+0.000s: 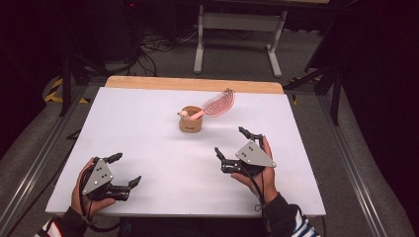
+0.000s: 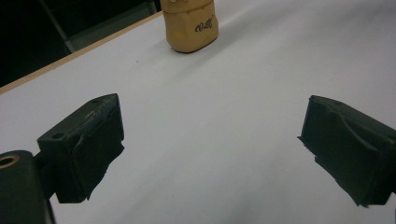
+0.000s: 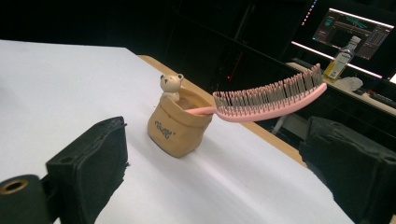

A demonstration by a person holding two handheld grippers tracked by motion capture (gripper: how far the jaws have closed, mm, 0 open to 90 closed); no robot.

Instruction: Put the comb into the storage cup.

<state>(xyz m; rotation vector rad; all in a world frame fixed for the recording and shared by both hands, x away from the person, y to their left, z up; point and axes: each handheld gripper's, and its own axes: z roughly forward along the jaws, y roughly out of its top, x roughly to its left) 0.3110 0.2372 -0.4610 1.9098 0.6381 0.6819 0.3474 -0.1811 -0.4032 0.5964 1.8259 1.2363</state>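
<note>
right claw (image 1: 236, 143): jaws wide, empty, near the table's right edge, closest to the pot.
left claw (image 1: 125, 170): jaws wide, empty, at the near-left corner.
pot (image 1: 190, 120): tan, upright, mid-table toward the far edge.
brush (image 1: 218, 103): pink, handle in the pot, head overhanging to the right.
risk 1: pulling the brush sideways likely tips the light pot.
risk 2: pinching the bristles may slip; take the handle instead.

Open table (image 1: 148, 128); brush (image 1: 217, 104) overhangs holder (image 1: 190, 121)
</note>
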